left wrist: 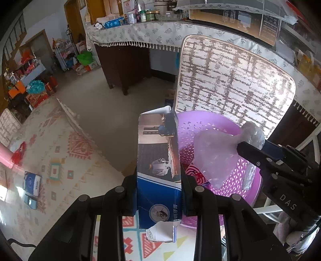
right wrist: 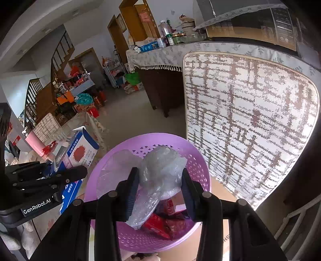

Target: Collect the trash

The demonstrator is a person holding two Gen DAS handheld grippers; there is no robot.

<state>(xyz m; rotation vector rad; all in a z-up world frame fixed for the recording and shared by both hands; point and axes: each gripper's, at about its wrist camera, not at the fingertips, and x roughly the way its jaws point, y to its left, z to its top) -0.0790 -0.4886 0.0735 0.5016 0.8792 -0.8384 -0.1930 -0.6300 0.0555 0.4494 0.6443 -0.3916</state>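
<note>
Crumpled clear plastic bag (right wrist: pixel 160 172) sits pinched between the right gripper's (right wrist: pixel 159 192) jaws, above the purple basket (right wrist: pixel 200 166) holding red wrappers (right wrist: pixel 158 224). Beside its rim, the left gripper (left wrist: pixel 159 192) clamps a blue carton (left wrist: pixel 158 160).

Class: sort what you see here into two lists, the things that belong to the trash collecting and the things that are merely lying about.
Belongs to the job:
left gripper, shut on the torn blue box
right gripper, shut on the crumpled plastic bag
purple basket
red wrappers inside it

Lying about:
tissue pack on the mat
patterned cushion
jars on the counter
</note>
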